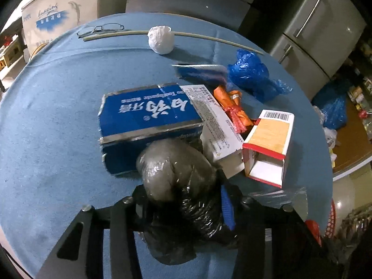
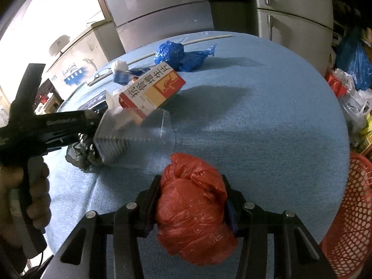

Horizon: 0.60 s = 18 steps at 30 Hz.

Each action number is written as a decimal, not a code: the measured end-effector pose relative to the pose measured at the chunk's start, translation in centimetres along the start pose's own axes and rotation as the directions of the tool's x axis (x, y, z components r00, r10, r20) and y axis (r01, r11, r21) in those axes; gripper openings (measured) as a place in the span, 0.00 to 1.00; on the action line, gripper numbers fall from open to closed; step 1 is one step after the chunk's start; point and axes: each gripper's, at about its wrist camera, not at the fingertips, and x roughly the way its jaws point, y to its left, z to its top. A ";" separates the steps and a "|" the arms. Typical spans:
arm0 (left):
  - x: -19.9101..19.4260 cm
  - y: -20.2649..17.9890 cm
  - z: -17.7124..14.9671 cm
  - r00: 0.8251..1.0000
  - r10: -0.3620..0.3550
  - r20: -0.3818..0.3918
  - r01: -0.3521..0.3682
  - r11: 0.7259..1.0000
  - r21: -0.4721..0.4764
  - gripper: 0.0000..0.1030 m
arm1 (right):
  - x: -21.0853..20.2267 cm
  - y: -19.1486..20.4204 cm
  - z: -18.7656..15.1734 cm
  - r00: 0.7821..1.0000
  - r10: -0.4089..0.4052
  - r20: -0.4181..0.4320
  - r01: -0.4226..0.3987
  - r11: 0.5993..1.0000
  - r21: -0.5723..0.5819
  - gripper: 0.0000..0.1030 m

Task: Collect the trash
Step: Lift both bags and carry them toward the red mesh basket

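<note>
Left tongs (image 1: 183, 200): mine, closed on the black bag, a pad pressing each side of it; the blue pad (image 1: 226, 209) shows on the right.
Black bag (image 1: 176, 174): a crumpled wad, grey and shiny at its top end, at 6 o'clock in the left view. It pokes out toward the blue box and overlaps that box's near edge.
Right tongs (image 2: 191, 202): mine, narrowed onto the red bag and holding it between the two fingers.
Red bag (image 2: 193, 207): a bunched plastic wad at 6 o'clock in the right view, bulging past the fingers at both ends, over the cloth.
Table (image 1: 53, 121): round, under a blue cloth.
Blue box (image 1: 148, 118): a flattened toothpaste carton in the middle of the left view, print upside down to me.
White box (image 1: 216, 125): just beside the blue box at its 3 o'clock, lapping over its right end.
Red box (image 1: 269, 146): open-ended, red and cream, at 3 o'clock of the white box.
Orange wrappers (image 1: 232, 104): wedged between the white box and the blue bag.
Blue bag (image 1: 251, 74): crumpled, at 1 o'clock in the left view.
White ball (image 1: 161, 39): wadded plastic at 12 o'clock, touching a long pale stick (image 1: 209, 36).
Glasses (image 1: 102, 29): at 11 o'clock near the far rim.
Clear tub (image 2: 130, 134): see-through plastic at 9 o'clock in the right view, beside my left tongs.
Basket (image 2: 348, 209): red mesh, off the table edge at 4 o'clock.
My hand (image 2: 34, 200): wrapped round the left tongs' grip.
</note>
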 end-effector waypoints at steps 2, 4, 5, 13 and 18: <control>-0.8 0.5 -0.5 1.000 0.006 0.012 -0.006 1.000 0.004 0.45 | -0.1 -0.1 0.0 1.000 0.004 0.000 -0.004 1.000 0.012 0.48; -1.6 0.9 -1.0 0.999 0.018 0.026 -0.019 1.000 0.014 0.45 | -0.2 -0.2 -0.1 1.000 0.007 0.000 -0.007 1.000 0.022 0.48; -2.1 1.3 -1.3 0.999 0.025 0.031 -0.026 1.000 0.017 0.45 | -0.3 -0.2 -0.1 1.000 0.010 0.002 -0.010 1.000 0.028 0.48; -5.6 3.5 -1.3 0.989 0.073 0.127 -0.072 0.997 -0.010 0.44 | -2.0 0.6 -0.2 0.999 0.022 0.047 -0.024 0.999 0.036 0.48; -7.6 3.0 -1.1 0.982 0.071 0.175 -0.073 0.997 0.002 0.44 | -3.5 0.9 -0.3 0.996 0.028 0.080 -0.031 0.999 0.042 0.48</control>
